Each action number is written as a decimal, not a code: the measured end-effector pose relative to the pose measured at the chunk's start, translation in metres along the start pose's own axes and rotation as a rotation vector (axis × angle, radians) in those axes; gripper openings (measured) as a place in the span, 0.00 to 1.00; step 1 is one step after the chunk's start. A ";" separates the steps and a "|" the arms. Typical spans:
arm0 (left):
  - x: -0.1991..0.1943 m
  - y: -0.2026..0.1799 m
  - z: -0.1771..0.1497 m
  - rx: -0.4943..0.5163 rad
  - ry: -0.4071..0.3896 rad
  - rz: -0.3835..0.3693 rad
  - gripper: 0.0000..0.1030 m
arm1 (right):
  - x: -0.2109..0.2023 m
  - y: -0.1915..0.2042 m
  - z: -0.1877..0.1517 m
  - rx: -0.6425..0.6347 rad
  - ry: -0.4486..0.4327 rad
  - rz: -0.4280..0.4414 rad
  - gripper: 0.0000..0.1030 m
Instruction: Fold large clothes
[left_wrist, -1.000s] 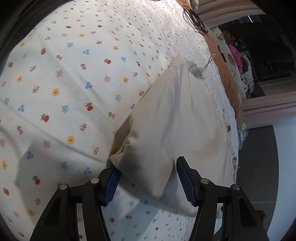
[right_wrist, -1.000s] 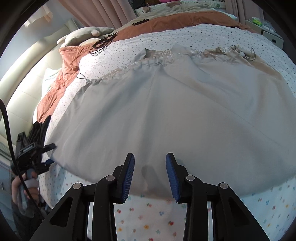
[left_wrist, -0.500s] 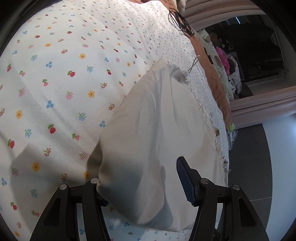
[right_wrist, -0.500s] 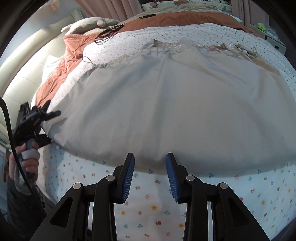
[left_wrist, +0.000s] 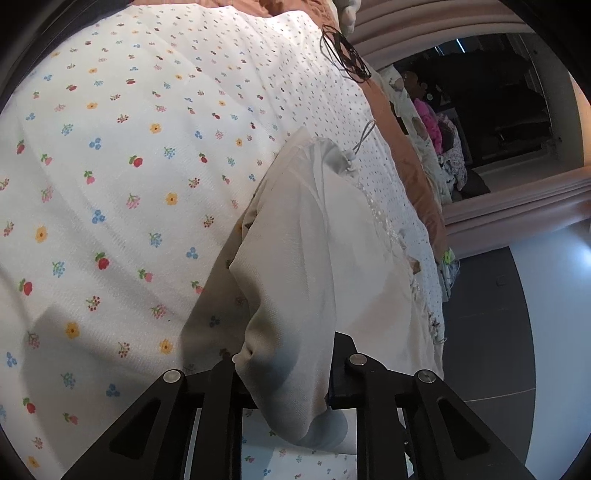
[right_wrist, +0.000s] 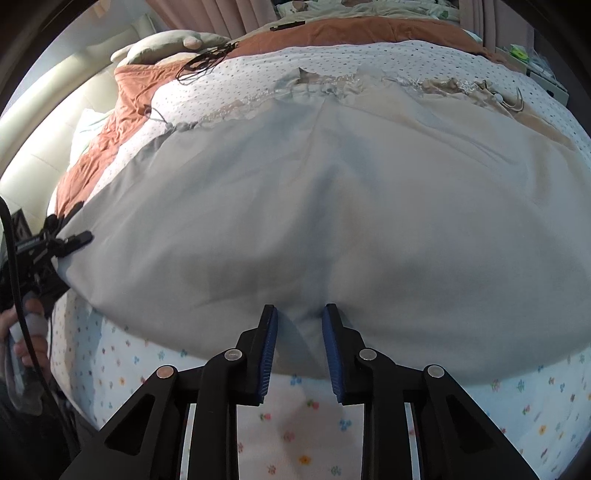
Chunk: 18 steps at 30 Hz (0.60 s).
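Both jaws have just been closing: the left gripper (left_wrist: 284, 373) pinches a corner and the right gripper (right_wrist: 299, 347) the near hem of the pale garment (right_wrist: 314, 206), spread flat on the floral bedsheet (left_wrist: 110, 184), no fold yet made.

My left view is bright and sharp; my gripper shadows the flower-printed white bedsheet (left_wrist: 110, 206). My right view is dimmer, bluish, bowed at its edges.

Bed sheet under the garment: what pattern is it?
White with small scattered flowers and berries on the bed sheet; clearest in the left wrist view.
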<state>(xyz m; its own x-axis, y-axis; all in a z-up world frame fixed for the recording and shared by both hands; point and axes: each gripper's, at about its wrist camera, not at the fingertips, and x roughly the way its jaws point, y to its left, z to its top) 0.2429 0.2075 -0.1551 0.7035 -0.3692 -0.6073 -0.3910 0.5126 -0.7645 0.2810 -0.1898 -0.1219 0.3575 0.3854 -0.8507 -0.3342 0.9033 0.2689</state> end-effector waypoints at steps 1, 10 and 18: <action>-0.001 -0.002 0.001 0.002 -0.002 -0.008 0.17 | 0.001 0.000 0.004 0.005 -0.003 0.002 0.23; -0.001 -0.005 0.006 -0.025 0.013 0.025 0.16 | 0.021 -0.007 0.049 0.075 -0.021 0.029 0.23; 0.008 0.009 0.006 -0.074 0.033 0.067 0.16 | 0.053 -0.016 0.100 0.124 -0.012 0.007 0.23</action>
<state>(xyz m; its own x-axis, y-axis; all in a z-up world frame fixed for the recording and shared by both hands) 0.2485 0.2144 -0.1653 0.6549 -0.3624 -0.6632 -0.4799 0.4785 -0.7354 0.3922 -0.1655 -0.1262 0.3664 0.3933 -0.8432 -0.2265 0.9167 0.3291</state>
